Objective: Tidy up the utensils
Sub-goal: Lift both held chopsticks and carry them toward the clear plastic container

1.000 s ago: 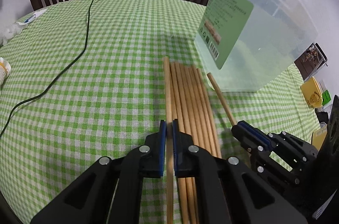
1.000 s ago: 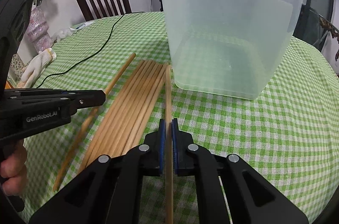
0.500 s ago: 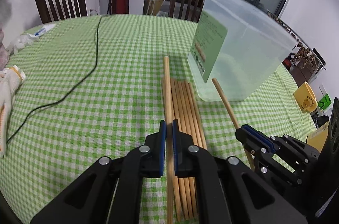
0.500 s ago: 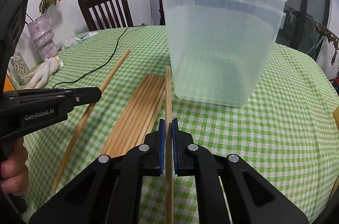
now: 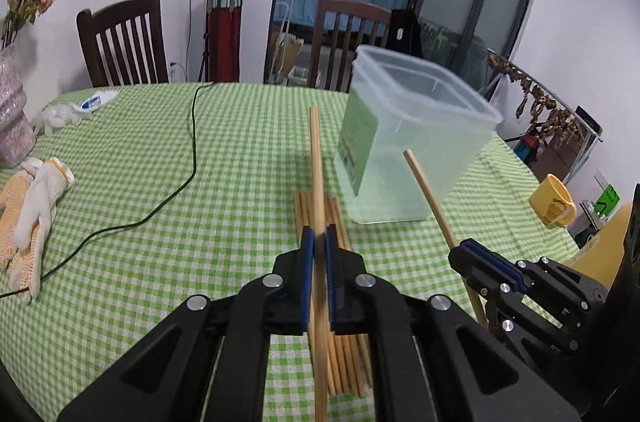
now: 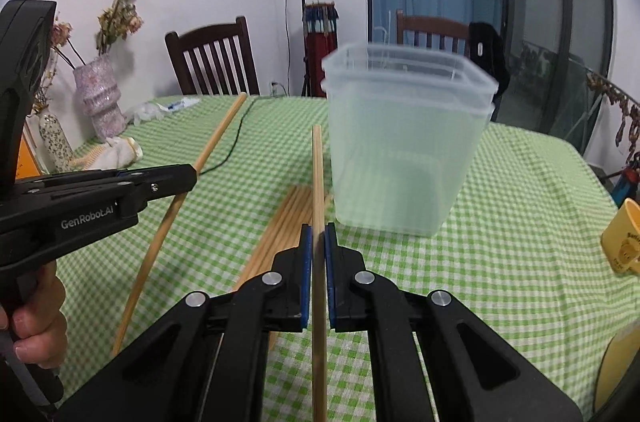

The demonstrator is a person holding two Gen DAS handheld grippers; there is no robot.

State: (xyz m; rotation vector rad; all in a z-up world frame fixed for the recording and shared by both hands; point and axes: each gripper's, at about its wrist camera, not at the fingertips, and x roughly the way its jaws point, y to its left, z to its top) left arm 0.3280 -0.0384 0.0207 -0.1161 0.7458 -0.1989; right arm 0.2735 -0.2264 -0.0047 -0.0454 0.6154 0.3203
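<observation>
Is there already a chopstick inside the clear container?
No: the clear container looks empty through its walls, while each gripper holds one chopstick and the remaining chopsticks lie on the tablecloth.

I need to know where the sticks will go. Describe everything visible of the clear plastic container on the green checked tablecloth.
The translucent plastic container is a tall, roughly square tub with rounded corners and a thicker stepped rim; it may be two tubs nested. It stands upright and lidless on the green checked tablecloth, apparently empty. A green printed label covers one side wall. The bundle of wooden sticks lies beside its base; contact cannot be told. Neither gripper touches it.
</observation>
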